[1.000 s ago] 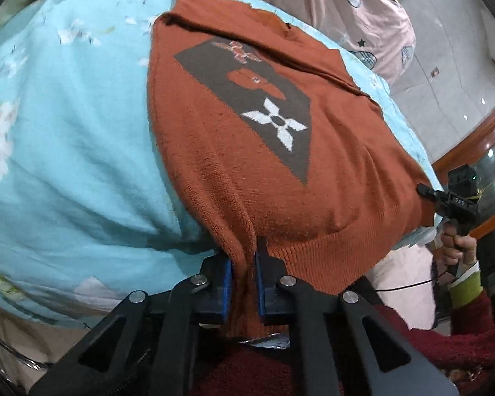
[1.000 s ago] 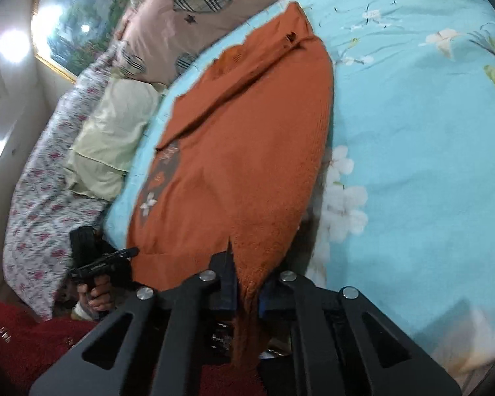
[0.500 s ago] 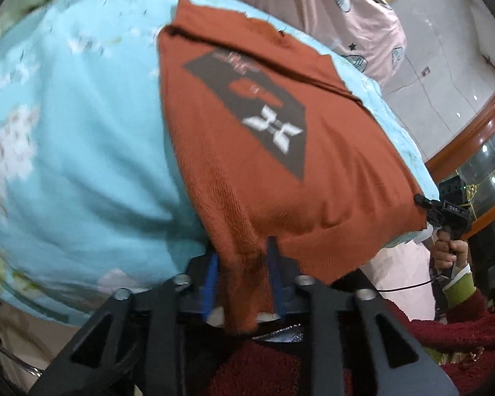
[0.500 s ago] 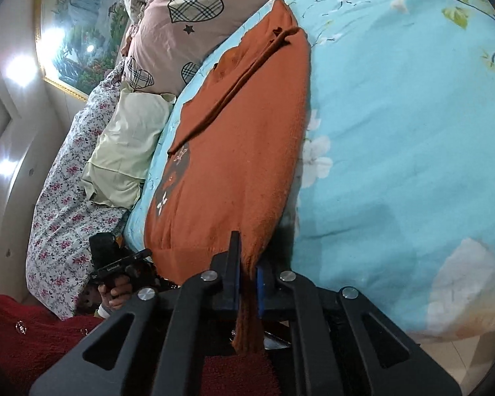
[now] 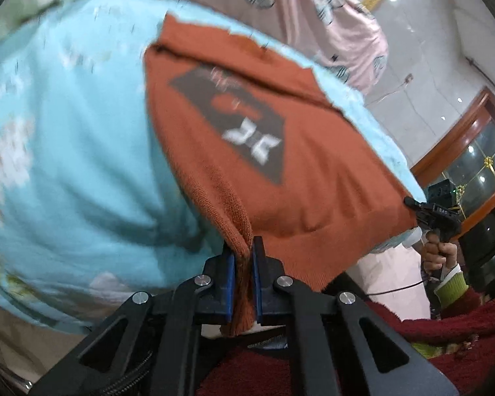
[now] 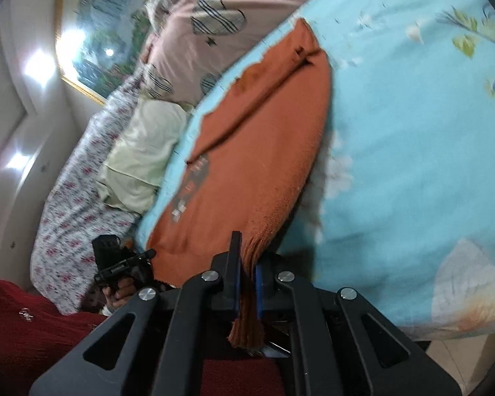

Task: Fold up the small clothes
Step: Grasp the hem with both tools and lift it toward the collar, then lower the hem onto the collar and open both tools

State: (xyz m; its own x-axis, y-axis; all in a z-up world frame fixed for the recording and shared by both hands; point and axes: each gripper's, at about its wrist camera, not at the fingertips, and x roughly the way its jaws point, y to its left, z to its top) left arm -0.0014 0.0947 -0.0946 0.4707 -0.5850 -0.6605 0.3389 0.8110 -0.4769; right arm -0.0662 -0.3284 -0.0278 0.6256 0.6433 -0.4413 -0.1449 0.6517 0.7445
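Both claws, left (image 5: 244,260) and right (image 6: 247,274), stay clamped on the orange sweater's (image 5: 280,171) hem, now drawn taut off the bed (image 6: 412,132), ready for folding.

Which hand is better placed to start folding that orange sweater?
Neither alone, probably: left gripper and right gripper each pinch a hem corner of the orange sweater, so both seem equally placed.

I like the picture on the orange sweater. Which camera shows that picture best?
The left wrist view. There the sweater faces the camera, so the dark patch with the white cross is large, though blurry. The right wrist view shows that patch only small and sideways.
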